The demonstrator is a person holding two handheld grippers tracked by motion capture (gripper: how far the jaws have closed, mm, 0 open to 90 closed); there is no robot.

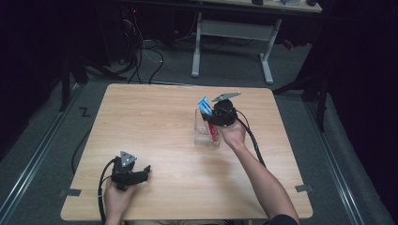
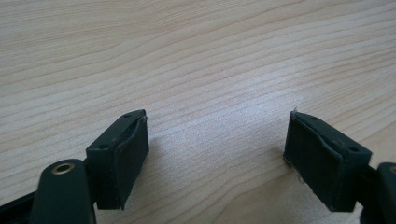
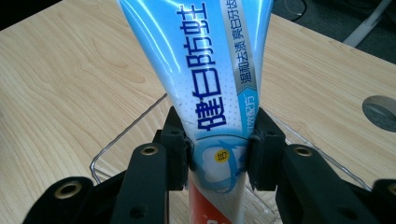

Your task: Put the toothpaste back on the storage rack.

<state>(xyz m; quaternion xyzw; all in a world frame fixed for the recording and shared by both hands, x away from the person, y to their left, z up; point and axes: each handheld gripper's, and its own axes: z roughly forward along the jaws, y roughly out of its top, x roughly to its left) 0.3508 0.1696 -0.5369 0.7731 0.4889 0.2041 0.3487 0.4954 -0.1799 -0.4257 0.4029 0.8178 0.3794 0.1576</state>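
A: Right gripper [image 3: 218, 161] status?
B: Jaws are clamped on a tube [image 3: 205, 79], held upright above a clear bin [image 1: 206, 133] on the table [image 1: 155, 117].
A: Left gripper [image 2: 217, 154]?
B: Jaws are spread wide; nothing is held. It is rested low over bare wood, well apart.
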